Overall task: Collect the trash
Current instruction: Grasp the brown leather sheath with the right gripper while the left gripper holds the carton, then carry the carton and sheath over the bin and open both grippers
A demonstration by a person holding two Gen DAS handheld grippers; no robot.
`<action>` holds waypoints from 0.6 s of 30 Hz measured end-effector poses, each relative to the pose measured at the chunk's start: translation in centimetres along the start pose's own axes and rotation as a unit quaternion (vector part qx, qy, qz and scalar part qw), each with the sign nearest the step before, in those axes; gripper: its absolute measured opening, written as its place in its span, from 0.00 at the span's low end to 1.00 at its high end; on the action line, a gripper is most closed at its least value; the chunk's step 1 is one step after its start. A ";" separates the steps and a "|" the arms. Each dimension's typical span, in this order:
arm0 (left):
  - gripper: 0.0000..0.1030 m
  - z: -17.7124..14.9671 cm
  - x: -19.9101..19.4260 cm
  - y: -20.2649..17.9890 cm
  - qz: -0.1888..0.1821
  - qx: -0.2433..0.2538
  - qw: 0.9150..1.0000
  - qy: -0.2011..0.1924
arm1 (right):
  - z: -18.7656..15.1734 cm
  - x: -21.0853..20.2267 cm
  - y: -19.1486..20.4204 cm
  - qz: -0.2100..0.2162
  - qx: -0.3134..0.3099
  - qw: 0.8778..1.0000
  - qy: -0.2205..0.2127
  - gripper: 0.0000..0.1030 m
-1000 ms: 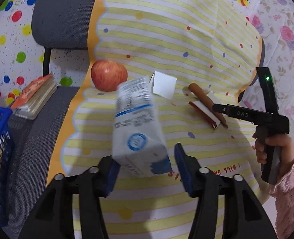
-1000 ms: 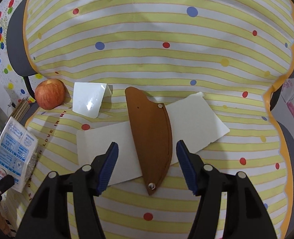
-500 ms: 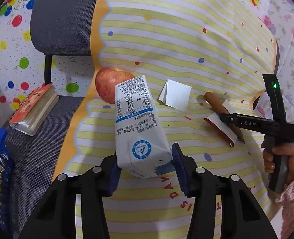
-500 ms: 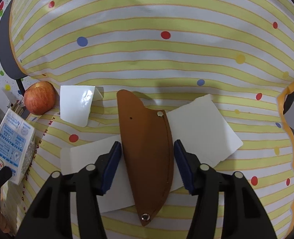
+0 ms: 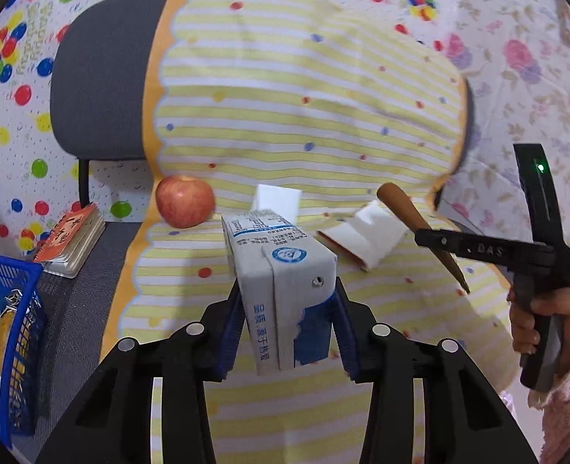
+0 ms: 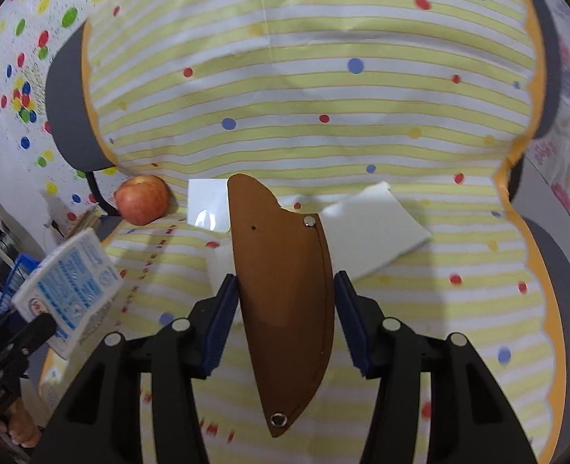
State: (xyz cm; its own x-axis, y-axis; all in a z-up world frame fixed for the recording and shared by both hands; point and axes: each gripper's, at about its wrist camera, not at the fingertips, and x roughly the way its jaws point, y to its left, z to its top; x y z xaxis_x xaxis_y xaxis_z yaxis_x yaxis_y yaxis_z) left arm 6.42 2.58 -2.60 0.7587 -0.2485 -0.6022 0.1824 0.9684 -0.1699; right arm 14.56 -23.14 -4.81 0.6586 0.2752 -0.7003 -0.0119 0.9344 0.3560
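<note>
My left gripper point(image 5: 289, 324) is shut on a white and blue milk carton point(image 5: 281, 282) and holds it above the striped cloth; the carton also shows in the right wrist view point(image 6: 68, 290). My right gripper point(image 6: 283, 309) is shut on a brown leather sheath point(image 6: 285, 290), lifted off the cloth; the sheath shows in the left wrist view point(image 5: 420, 232). A white paper sheet point(image 6: 370, 236) lies under where the sheath was. A small folded white card point(image 6: 207, 208) lies beside a red apple point(image 6: 142, 205).
A blue basket point(image 5: 6, 344) holding wrappers stands at the far left, below the chair. A notebook point(image 5: 72, 239) lies on the grey chair seat. The yellow striped cloth point(image 6: 323, 96) covers the chair back. Dotted and floral fabric hangs behind.
My left gripper closed on the carton and lifted it, tipping it toward the camera. My right gripper moved in around the sheath, closed on it and raised it off the paper.
</note>
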 end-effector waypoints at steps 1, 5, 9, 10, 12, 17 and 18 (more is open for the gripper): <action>0.42 -0.2 -0.3 -0.5 -0.003 0.004 1.000 0.000 | -0.7 -0.9 -0.2 -0.001 0.006 1.000 -0.001 0.49; 0.41 -1.1 -1.5 -2.8 -0.012 0.026 1.000 0.001 | -3.2 -3.7 -0.4 -0.017 0.016 1.000 -0.014 0.49; 0.41 -2.0 -2.7 -5.1 -0.032 0.047 0.998 0.000 | -6.0 -6.6 -1.1 -0.023 0.035 0.999 -0.030 0.49; 0.41 -2.3 -3.0 -5.9 -0.039 0.054 0.998 -0.001 | -6.6 -7.3 -1.3 -0.023 0.040 0.998 -0.033 0.49; 0.41 -2.7 -3.6 -7.2 -0.050 0.065 0.997 -0.004 | -7.7 -8.5 -1.9 -0.024 0.050 0.998 -0.040 0.49; 0.41 -4.1 -5.1 -11.1 -0.092 0.095 0.991 -0.015 | -10.9 -12.1 -3.1 -0.032 0.078 0.995 -0.061 0.49; 0.41 -4.4 -5.3 -11.8 -0.100 0.101 0.990 -0.018 | -11.6 -12.8 -3.2 -0.035 0.082 0.994 -0.065 0.49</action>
State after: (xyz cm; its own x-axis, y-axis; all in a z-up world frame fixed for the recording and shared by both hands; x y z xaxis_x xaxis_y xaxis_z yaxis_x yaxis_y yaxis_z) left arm -2.49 -7.58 -0.84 0.7162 -0.4377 -0.5435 0.4496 0.8851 -0.1203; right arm -2.58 -27.04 -4.19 0.7451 0.1690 -0.6452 0.1537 0.8978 0.4126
